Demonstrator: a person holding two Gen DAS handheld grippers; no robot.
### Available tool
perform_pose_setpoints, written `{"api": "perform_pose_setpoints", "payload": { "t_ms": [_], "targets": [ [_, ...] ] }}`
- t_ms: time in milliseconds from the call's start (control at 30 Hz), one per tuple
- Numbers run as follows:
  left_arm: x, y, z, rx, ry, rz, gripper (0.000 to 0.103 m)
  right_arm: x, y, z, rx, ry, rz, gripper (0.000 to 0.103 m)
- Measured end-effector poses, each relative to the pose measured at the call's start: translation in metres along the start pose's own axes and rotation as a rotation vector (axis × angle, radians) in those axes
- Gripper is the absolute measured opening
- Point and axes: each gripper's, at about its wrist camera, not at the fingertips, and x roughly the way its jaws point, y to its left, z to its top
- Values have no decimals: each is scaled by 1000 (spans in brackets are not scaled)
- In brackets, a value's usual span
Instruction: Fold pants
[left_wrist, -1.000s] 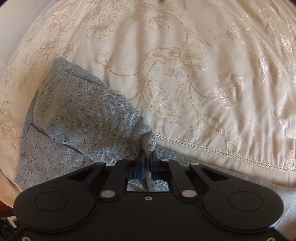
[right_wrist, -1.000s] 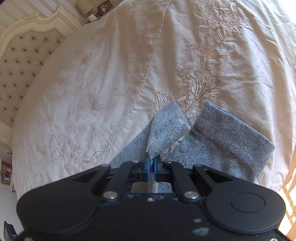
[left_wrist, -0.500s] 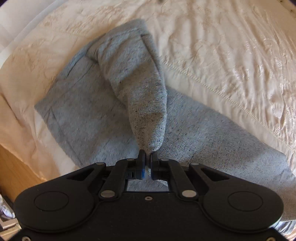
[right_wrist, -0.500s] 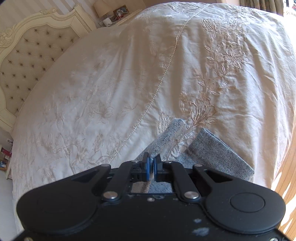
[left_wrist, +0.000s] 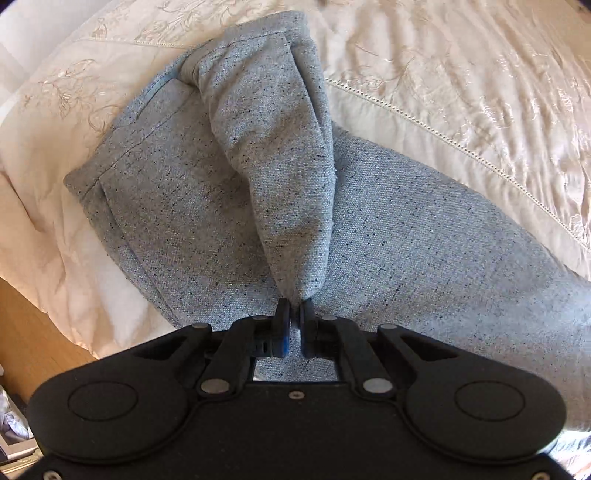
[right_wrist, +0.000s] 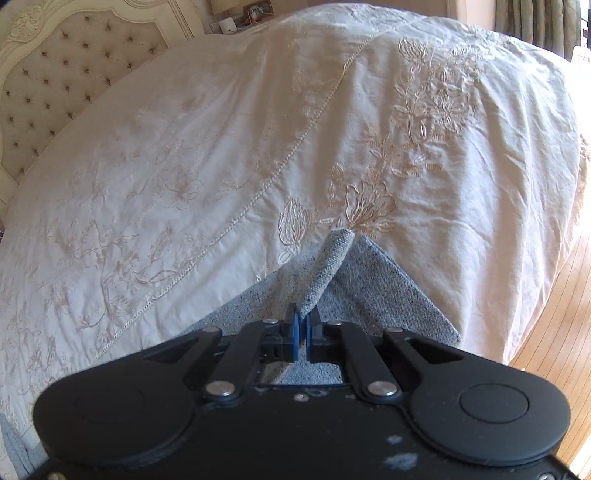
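**Both tools pinch the grey pants, mid-fold over the bed**

The grey speckled pants (left_wrist: 177, 206) lie on the cream embroidered bedspread (left_wrist: 461, 92), close to the bed's edge, where wooden floor (left_wrist: 33, 325) shows just past the hanging cover. In the left wrist view, the left tool (left_wrist: 294, 309) is clamped tight on a tip of the fabric. From that pinch a raised ridge of cloth runs straight ahead of the tool to the garment's far edge, and the rest of the pants spreads flat beneath it, to both sides. The long axis of the lifted fold lies along the line the tool points.

In the right wrist view, the right tool (right_wrist: 304, 320) is likewise closed on the pants (right_wrist: 376, 295), holding a narrow lifted strip that rises away from the tool toward the open bedspread (right_wrist: 221, 155). The flat layer lies under and to the right of it. A tufted headboard (right_wrist: 62, 77) stands well beyond.

Which end of the pants each tool holds is hard to tell, as the tool bodies hide the near cloth; the left probably has the waist end. The coming move likely turns on carrying both pinched edges across the flat layer together, so the fold lands square.
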Motion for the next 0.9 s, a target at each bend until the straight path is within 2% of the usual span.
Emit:
{"api": "perform_pose_setpoints", "payload": {
  "t_ms": [33, 100, 167, 267, 333, 467, 533, 567, 667, 767, 800, 900],
  "targets": [
    [3, 2, -4, 14, 2, 14, 7, 0, 0, 0, 0, 0, 0, 5],
    [11, 0, -10, 27, 24, 41, 7, 16, -16, -14, 2, 104, -42, 5],
    [23, 5, -22, 22, 56, 51, 7, 30, -27, -25, 15, 168, -71, 5],
    [29, 8, -31, 23, 69, 61, 2, 40, -38, -35, 20, 204, -98, 5],
    [25, 9, -32, 21, 56, 58, 2, 38, -38, -35, 5, 189, -90, 5],
    [5, 12, -32, 8, 18, 28, 2, 11, -29, -20, -44, 89, -51, 4],
    [-3, 10, -34, 12, 8, 18, 2, 0, -30, -16, -42, 56, -59, 4],
    [-4, 10, -35, 17, 10, 15, 2, 1, -33, -18, -37, 57, -72, 4],
    [1, 3, -44, 40, 29, 16, 5, 27, -47, -31, -14, 143, -119, 4],
    [4, 7, -49, 48, 69, 23, 10, 51, -47, -43, -67, 233, -151, 5],
    [1, 7, -49, 47, 75, 21, 16, 51, -45, -43, -81, 232, -158, 8],
    [-9, 10, -45, 65, 57, 44, 19, 39, -43, -38, -74, 204, -149, 22]
  ]
}}
